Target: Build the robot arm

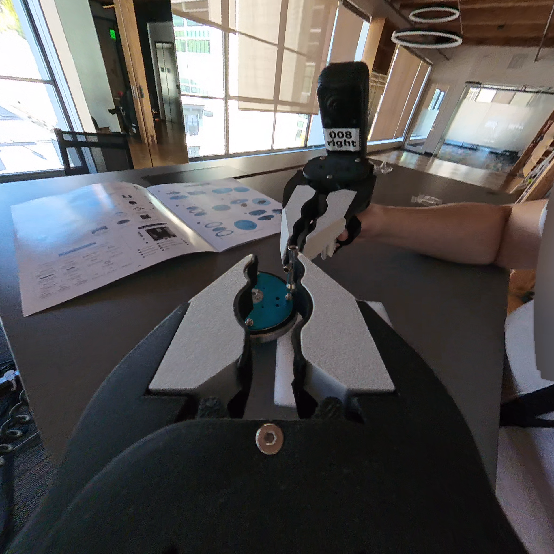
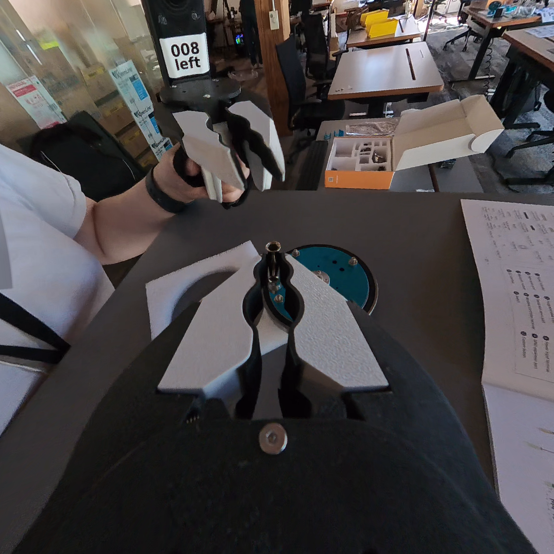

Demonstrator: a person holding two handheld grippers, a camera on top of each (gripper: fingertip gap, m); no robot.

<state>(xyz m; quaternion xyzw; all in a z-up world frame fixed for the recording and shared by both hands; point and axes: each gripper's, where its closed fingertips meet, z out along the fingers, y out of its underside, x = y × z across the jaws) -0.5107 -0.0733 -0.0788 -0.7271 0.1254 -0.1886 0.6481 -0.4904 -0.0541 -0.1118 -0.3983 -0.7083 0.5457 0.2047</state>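
Observation:
A teal round disc (image 1: 269, 308) with small nuts and holes lies on a dark round base on the grey table (image 1: 90, 344). My right gripper (image 2: 272, 259) is shut on a small metal socket tool (image 2: 273, 251). In the left wrist view this gripper (image 1: 292, 253) points down and the tool (image 1: 290, 269) has its lower end on a nut at the disc's edge. My left gripper (image 1: 275, 260) is open and empty. The right wrist view shows it (image 2: 251, 183) held in the air above and behind the disc (image 2: 335, 275).
An open instruction booklet (image 1: 120, 230) lies beside the disc, at the right in the right wrist view (image 2: 515, 269). A white foam piece (image 2: 195, 278) lies near the disc. An open orange and white parts box (image 2: 359, 162) stands beyond the table. Person's forearms hold both grippers. Tip to tip, the grippers are about 5 cm apart. My right gripper's tips are some 11 cm from the white foam piece (image 2: 195, 278).

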